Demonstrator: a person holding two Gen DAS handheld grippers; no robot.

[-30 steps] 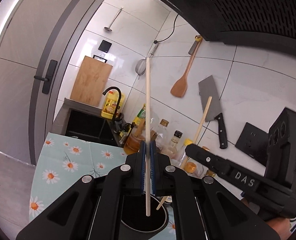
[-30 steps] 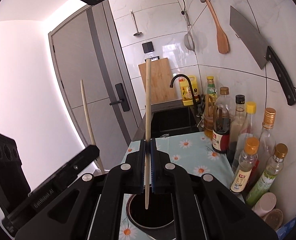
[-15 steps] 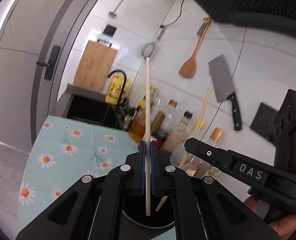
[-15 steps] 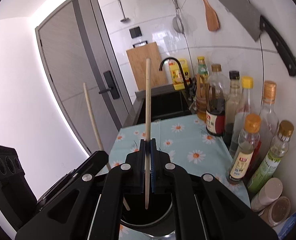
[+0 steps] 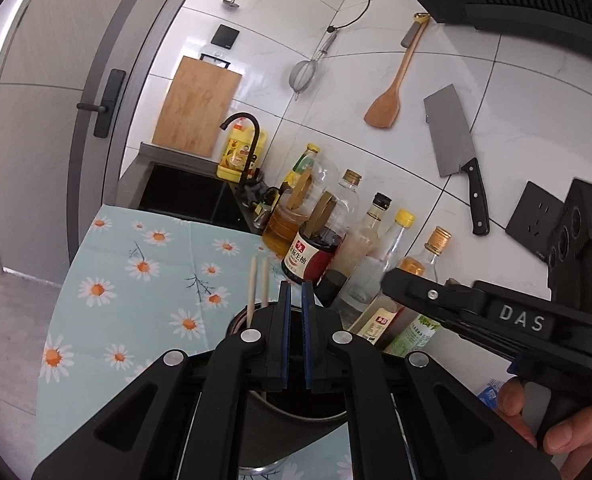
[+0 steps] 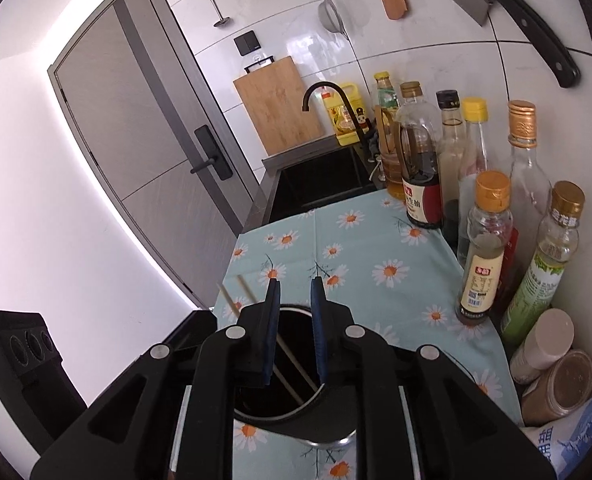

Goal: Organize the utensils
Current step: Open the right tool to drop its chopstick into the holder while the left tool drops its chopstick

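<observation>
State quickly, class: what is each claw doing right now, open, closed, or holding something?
Left claw: open a sliver, holding nothing.
Right claw: open, just been opening, empty; both chopsticks stand in the holder.

Bottles crowding holder's right

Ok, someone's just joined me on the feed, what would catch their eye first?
The black right tool fills the foreground; its jaws have just been opening, nothing between them, above the dark utensil holder where two chopsticks lean. Behind it lies the daisy-print cloth, with sauce bottles lined along the tiled wall. A cleaver and a wooden spatula hang on that wall above the bottles.
</observation>
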